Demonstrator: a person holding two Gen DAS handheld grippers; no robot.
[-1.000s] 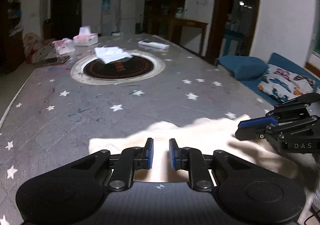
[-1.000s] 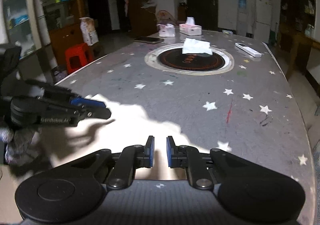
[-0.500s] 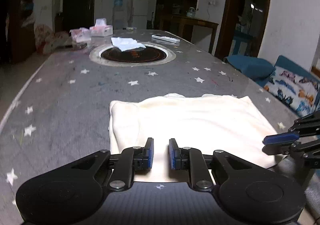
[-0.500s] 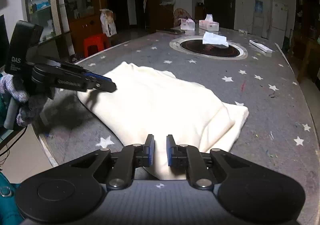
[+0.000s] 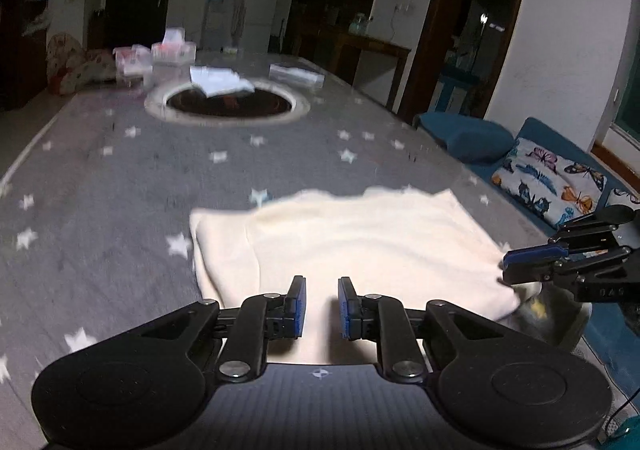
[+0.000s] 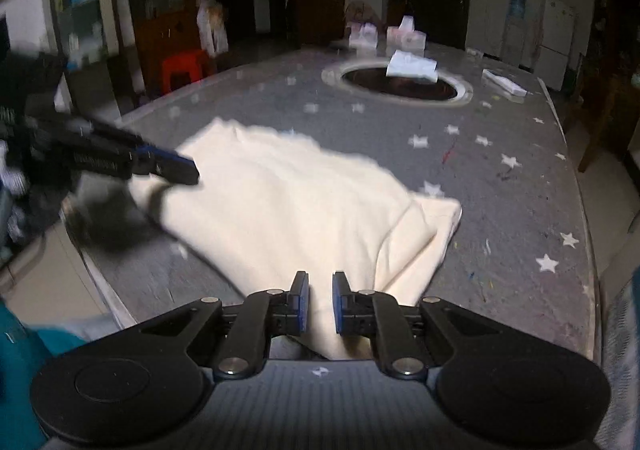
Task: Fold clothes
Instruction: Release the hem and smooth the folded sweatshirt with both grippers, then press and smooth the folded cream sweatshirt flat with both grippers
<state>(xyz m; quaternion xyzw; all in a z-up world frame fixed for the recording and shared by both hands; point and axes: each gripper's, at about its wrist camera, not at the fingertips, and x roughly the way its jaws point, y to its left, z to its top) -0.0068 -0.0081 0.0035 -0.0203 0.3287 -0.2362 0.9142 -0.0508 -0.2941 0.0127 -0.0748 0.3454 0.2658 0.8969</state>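
Observation:
A cream garment lies folded on the grey star-print tablecloth at the near end of the table; it also shows in the right wrist view. My left gripper is over its near edge, jaws a small gap apart, cloth showing between the pads. My right gripper stands the same way over the garment's near corner. Whether either pinches the cloth I cannot tell. Each gripper shows in the other's view, the right one and the left one.
A round dark hotplate inset with a white cloth on it sits mid-table. Tissue boxes and a remote lie at the far end. A blue sofa with a butterfly cushion stands right of the table. A red stool stands left.
Both grippers have drawn back from the table and risen a little. The garment now lies in full view as a folded rectangle. The jaw gaps look unchanged.

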